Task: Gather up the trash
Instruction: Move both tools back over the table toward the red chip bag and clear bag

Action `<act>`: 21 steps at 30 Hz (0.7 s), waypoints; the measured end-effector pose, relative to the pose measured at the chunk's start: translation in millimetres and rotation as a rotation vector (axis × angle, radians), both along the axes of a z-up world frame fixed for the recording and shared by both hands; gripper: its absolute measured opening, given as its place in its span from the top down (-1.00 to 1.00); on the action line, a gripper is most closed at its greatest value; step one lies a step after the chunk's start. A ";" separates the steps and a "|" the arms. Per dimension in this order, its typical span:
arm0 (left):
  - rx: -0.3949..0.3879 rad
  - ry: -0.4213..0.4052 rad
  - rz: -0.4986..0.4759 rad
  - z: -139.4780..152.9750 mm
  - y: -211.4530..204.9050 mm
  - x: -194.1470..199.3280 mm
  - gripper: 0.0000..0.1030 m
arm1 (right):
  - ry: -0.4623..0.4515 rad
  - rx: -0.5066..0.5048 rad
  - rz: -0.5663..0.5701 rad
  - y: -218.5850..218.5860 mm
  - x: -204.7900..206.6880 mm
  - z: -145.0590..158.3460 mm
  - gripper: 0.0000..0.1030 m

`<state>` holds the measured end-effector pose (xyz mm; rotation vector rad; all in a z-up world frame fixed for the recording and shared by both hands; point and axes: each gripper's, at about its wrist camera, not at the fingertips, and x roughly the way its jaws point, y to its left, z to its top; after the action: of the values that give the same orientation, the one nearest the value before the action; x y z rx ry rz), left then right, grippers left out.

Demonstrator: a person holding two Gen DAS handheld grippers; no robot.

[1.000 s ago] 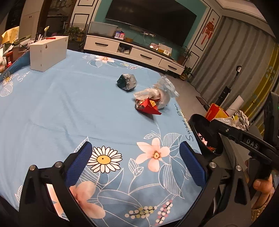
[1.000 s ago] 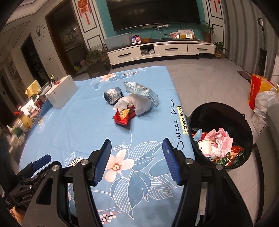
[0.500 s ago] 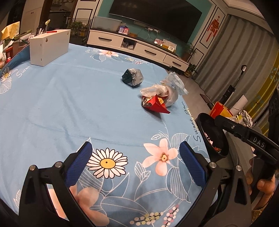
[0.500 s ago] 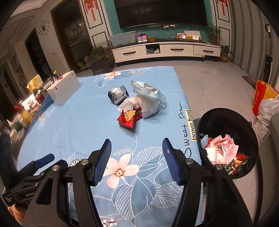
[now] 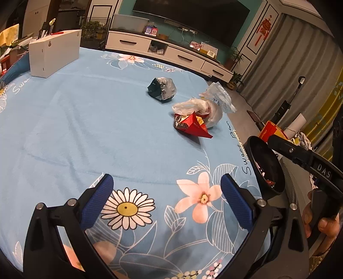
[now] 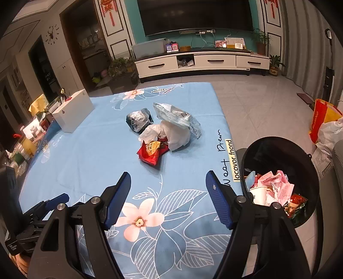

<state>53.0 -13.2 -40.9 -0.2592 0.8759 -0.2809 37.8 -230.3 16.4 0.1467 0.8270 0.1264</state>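
Closer now: "locovor fnond" label (image 6: pixel 232 159)

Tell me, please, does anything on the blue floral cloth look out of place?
Yes. A loose cluster of litter lies near the cloth's far right side: a red snack wrapper, a crumpled white plastic bag, a clear wrapper and a dark crumpled bag. The black bin beside the table already holds similar trash.

A white box (image 6: pixel 72 114) stands at the far left corner of the table (image 6: pixel 90 154), which wears a blue floral cloth. Beyond, a white TV cabinet (image 6: pixel 201 62) sits under a dark television (image 6: pixel 195 16).
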 end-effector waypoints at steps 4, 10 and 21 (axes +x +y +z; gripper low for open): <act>0.003 -0.002 -0.007 -0.1 -4.1 6.2 -0.94 | 0.001 0.003 -0.003 -3.2 6.4 -2.0 -0.39; 0.007 0.000 -0.011 -1.8 -8.9 14.8 -0.94 | 0.000 0.007 -0.009 -10.5 16.1 -6.0 -0.45; 0.001 0.008 -0.009 -5.8 -14.0 28.3 -0.94 | 0.008 0.011 -0.017 -19.0 29.6 -12.9 -0.45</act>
<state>81.3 -27.2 -46.7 -0.2552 0.8849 -0.2880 67.4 -249.3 3.5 0.1649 0.8333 0.1151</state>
